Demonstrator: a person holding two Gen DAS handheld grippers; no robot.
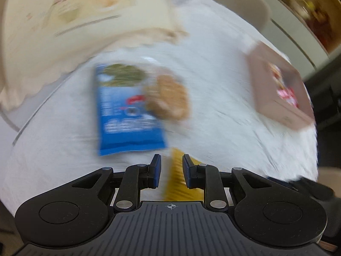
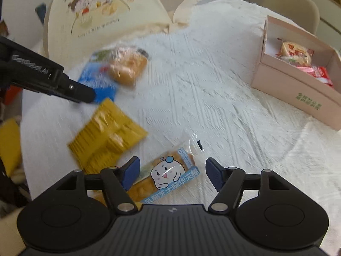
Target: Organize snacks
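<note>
In the left wrist view, which is blurred, my left gripper (image 1: 171,160) is open by a narrow gap just above the far end of a yellow packet (image 1: 173,181). Beyond it lies a blue packet (image 1: 127,111) with a bun packet (image 1: 168,98) on top. From the right wrist view, the left gripper (image 2: 85,95) hovers where the yellow packet (image 2: 106,136) meets the blue packet (image 2: 106,90). My right gripper (image 2: 172,164) is open over a waffle packet with a white cartoon figure (image 2: 168,177), pads clear of it. A pink box (image 2: 294,89) at the right holds several snack packets (image 2: 295,53).
A white textured cloth (image 2: 213,96) covers the round table. A cream bag with cartoon children (image 2: 102,21) stands at the far left. Beige chairs (image 2: 292,2) line the far side. Another yellow object (image 2: 8,145) sits past the table's left edge.
</note>
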